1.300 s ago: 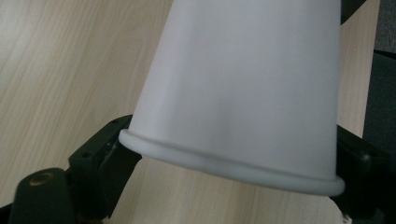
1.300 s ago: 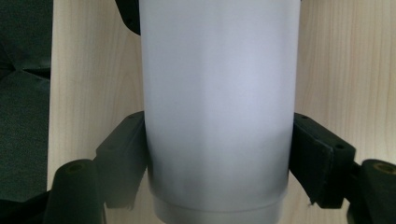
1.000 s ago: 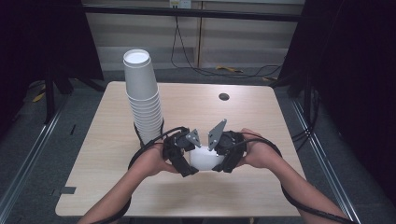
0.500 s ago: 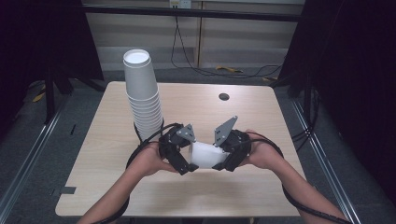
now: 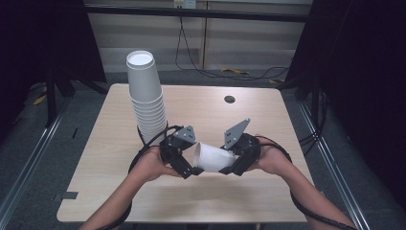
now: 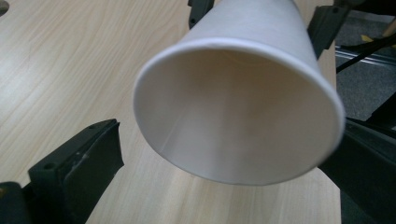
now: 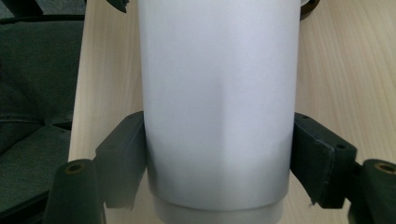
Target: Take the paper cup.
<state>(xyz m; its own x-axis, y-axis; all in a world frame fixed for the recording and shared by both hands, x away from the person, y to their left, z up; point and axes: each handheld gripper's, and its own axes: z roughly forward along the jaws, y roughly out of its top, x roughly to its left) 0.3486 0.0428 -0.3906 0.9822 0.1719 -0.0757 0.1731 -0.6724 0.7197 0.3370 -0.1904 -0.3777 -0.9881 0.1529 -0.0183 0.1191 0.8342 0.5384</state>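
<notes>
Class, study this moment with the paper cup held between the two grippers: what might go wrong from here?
1. The right gripper alone clamps the paper cup near its base; a hard squeeze may crush the thin wall.
2. The left gripper has just opened its jaws around the cup's rim, so the cup, lying sideways above the table, could tip or slip.
3. The cup stack stands close behind the left gripper and could be knocked.

A cup (image 5: pixel 214 158) lies on its side above the table (image 5: pixel 105 191), between the left gripper (image 5: pixel 187 168) and the right gripper (image 5: pixel 233 166). Just behind the left gripper, a stack of cups (image 5: pixel 146 98) stands on the table. A small hole (image 5: pixel 229 99) sits in the tabletop near the far edge.
</notes>
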